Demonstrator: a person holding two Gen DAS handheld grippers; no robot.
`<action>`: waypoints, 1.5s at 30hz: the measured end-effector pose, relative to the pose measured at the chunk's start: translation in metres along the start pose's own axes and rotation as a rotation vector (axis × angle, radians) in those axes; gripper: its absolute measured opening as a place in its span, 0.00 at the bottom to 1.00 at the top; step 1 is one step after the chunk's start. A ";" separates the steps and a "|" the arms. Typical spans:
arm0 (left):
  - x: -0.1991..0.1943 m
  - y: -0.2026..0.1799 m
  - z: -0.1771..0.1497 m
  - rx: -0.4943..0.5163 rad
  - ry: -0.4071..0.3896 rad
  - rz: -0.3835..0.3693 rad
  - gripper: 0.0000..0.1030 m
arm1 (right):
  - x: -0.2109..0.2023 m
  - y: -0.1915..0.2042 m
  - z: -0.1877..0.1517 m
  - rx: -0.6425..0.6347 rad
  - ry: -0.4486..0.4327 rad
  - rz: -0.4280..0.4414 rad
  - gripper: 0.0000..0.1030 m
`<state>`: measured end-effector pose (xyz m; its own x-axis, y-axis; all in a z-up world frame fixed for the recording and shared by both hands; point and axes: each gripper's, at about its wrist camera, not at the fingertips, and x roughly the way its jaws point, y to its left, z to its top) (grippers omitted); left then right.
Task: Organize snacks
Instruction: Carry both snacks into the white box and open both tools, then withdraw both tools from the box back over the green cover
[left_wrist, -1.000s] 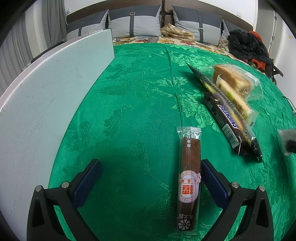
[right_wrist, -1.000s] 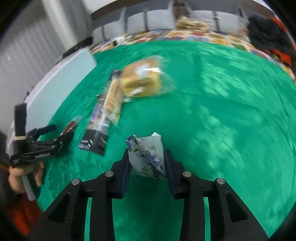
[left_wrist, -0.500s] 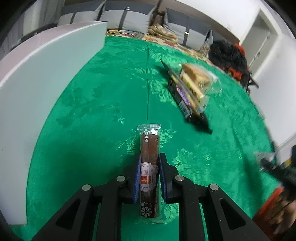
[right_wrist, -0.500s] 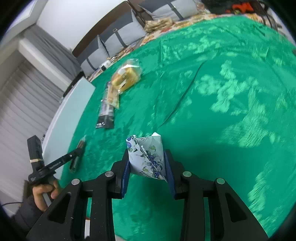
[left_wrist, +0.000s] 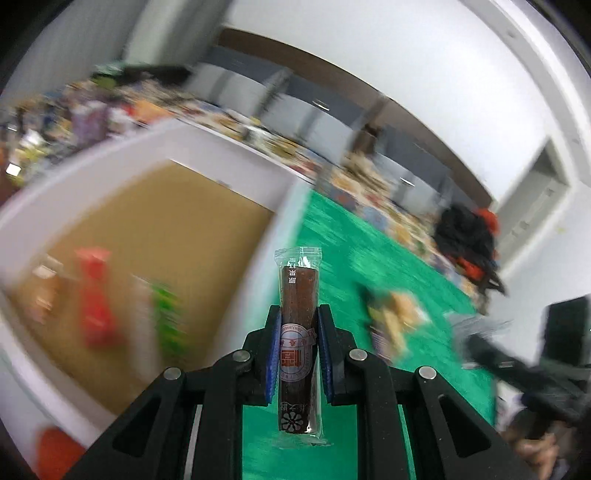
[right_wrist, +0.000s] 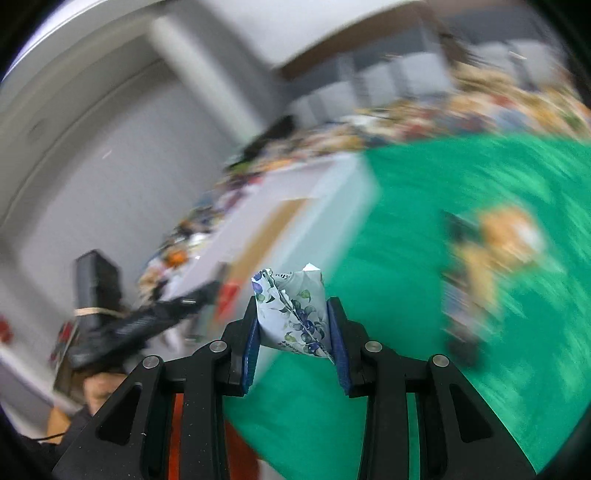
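Note:
My left gripper (left_wrist: 297, 317) is shut on a long brown snack stick in clear wrap (left_wrist: 298, 325), held upright in the air beside a white box (left_wrist: 229, 144) with a tan floor. Blurred red (left_wrist: 96, 299) and green (left_wrist: 168, 317) packets lie inside that box. My right gripper (right_wrist: 293, 314) is shut on a small white pouch with blue flowers (right_wrist: 293, 306), lifted above the green cloth (right_wrist: 424, 258). The white box (right_wrist: 332, 192) shows to its left, with the left gripper (right_wrist: 147, 317) in a hand beside it. The right gripper (left_wrist: 517, 365) shows at the right edge of the left wrist view.
A blurred pile of wrapped bread and bars (left_wrist: 391, 321) lies on the green cloth (left_wrist: 354, 251); the same bread and bars (right_wrist: 491, 236) show in the right wrist view. Dark clothing (left_wrist: 469, 236) sits at the far right. Grey cushions (left_wrist: 332, 125) line the back. Both views are motion-blurred.
The left gripper closed on the brown stick, lifted it off the cloth and swung left toward the white box. The right gripper rose and swung left too, still holding the flowered pouch.

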<state>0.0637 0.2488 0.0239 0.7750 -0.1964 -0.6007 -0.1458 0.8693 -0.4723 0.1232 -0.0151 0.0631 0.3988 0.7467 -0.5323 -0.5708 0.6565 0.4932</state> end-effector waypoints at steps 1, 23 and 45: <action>-0.003 0.016 0.007 -0.011 -0.006 0.044 0.17 | 0.014 0.018 0.007 -0.027 0.012 0.026 0.35; -0.021 -0.011 -0.030 0.097 -0.010 0.073 0.86 | 0.004 -0.127 -0.064 0.026 0.114 -0.608 0.73; 0.165 -0.112 -0.147 0.404 0.215 0.237 0.96 | -0.100 -0.226 -0.139 0.142 0.021 -0.903 0.78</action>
<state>0.1180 0.0529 -0.1174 0.5992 -0.0247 -0.8003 -0.0196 0.9988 -0.0455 0.1123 -0.2532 -0.0905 0.6370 -0.0583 -0.7686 0.0463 0.9982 -0.0374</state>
